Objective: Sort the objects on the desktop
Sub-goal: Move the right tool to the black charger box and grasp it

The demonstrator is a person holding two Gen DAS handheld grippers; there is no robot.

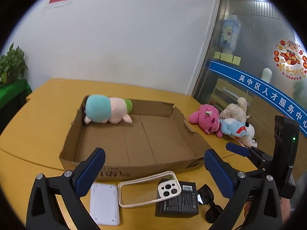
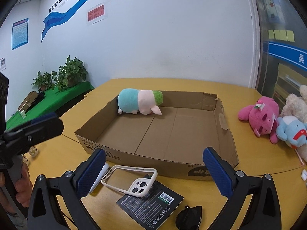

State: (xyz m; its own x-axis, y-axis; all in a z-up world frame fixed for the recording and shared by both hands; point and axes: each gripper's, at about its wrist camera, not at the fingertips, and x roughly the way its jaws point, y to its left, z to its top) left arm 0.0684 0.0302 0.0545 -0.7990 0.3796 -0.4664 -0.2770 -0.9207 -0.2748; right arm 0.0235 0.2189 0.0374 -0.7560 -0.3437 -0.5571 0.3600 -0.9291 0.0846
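On the yellow table [image 1: 38, 103], the left gripper [image 1: 154, 165] hangs wide open and empty over a white flat device [image 1: 104, 204], a cream phone case [image 1: 149, 188] leaning on a black box [image 1: 178, 201], and sunglasses [image 1: 208, 201]. Beyond lies the cardboard tray [image 1: 134, 134] (a teal-and-pink plush [image 1: 107, 111] in its far left corner). A pink plush [image 1: 206, 120], blue plush [image 1: 235, 129] and cream plush [image 1: 235, 110] lie piled right of it. The right gripper [image 2: 154, 169] is likewise spread and empty.

White wall [image 2: 153, 44], green-covered side table [image 2: 49, 99].
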